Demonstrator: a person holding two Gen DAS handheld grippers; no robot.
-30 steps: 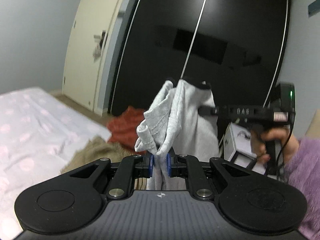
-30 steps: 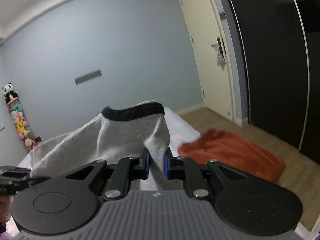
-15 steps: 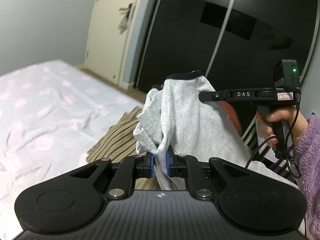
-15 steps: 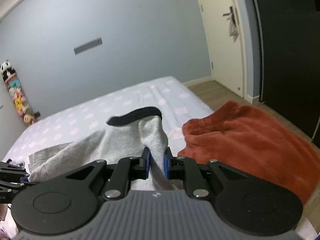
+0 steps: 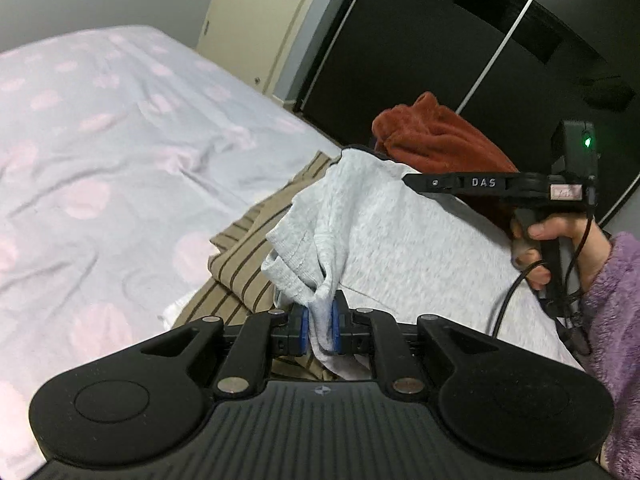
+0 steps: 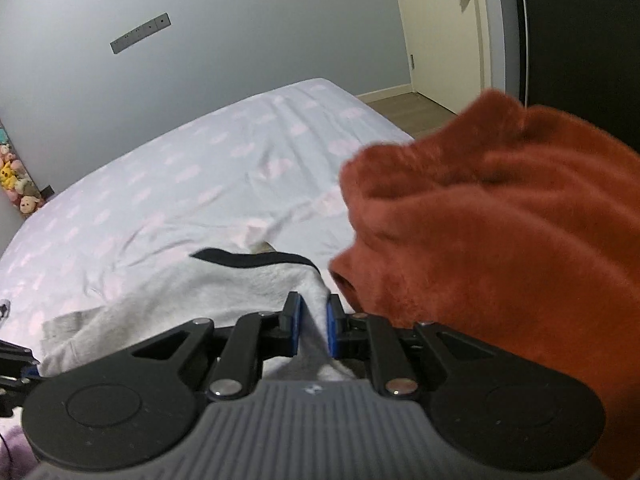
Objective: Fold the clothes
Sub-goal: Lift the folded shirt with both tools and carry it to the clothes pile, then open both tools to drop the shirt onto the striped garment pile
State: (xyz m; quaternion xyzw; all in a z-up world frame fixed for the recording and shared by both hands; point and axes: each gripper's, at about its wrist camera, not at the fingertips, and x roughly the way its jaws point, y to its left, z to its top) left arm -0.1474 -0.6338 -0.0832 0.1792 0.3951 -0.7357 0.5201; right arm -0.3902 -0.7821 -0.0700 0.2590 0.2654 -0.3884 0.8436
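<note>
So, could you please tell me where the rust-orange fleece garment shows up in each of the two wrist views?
Left wrist view: the rust-orange fleece sits upper right of centre, behind the grey garment.
Right wrist view: it fills the right half, beside the same grey garment.
Shared landmark: the spotted bedsheet.

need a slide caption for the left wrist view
Left gripper pinches a grey garment over the bed; right gripper holds its far edge.

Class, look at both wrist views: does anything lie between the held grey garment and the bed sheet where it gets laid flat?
Yes. A brown striped garment lies on the bed sheet beneath the grey garment, and an orange fleece crowds its right side.
</note>
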